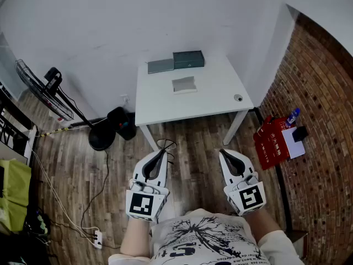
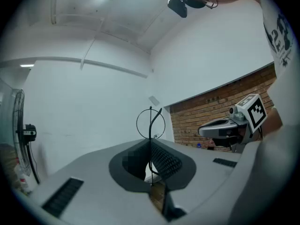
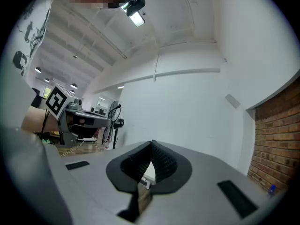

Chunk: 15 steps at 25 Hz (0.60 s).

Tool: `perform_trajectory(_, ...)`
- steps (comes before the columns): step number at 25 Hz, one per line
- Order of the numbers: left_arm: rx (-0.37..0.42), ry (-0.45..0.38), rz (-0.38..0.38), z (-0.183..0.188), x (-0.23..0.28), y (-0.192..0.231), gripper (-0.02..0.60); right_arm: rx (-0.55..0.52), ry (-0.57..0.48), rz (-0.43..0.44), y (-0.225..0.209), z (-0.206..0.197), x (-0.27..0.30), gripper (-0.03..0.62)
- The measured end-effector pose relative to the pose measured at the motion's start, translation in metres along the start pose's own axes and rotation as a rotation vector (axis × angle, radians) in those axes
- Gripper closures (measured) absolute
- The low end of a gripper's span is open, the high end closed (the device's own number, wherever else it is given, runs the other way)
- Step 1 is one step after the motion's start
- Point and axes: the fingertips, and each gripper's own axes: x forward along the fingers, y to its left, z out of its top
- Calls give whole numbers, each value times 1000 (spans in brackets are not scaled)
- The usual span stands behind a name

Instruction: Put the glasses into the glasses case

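Near the person's waist in the head view, both tools are held level over the wood floor, well apart from the white desk (image 1: 212,95) farther off. The left hand-held gripper (image 1: 164,151) is clamped on the glasses (image 1: 165,144), which show as a thin wire loop at its tip. The right hand-held gripper (image 1: 222,152) is closed with nothing in it. At the desk's far edge a dark green box (image 1: 188,59) touches a grey box (image 1: 160,65), and a pale tray (image 1: 184,84) lies nearer the middle. The green box looks the likeliest case, though I cannot be sure.

Straight along the left hand-held gripper (image 2: 151,142) in its own view, the pads press together on the frame of the glasses (image 2: 150,121). One round rim stands upright above them.

Along the right hand-held gripper (image 3: 151,144), the tips meet on nothing.

The frame looks very light, springy and easily bent, and the lenses are likely to scratch or pop out. A gentle hold on the wire at the bridge or a hinge seems safest, never on the glass.
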Motion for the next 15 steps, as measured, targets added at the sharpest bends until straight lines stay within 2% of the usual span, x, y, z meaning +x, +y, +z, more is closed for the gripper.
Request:
perform_trajectory(5, 11, -5, -12, 1, -2, 0, 566, -1, -3, 2, 4, -1, 4, 582)
perform_trajectory(9, 19, 28, -19, -7, -3, 5, 566, -4, 0, -2, 6, 0, 7, 582)
perform_trajectory(15, -21, 1, -30, -12, 1, 15, 566, 24, 34, -34, 7, -15, 17, 580)
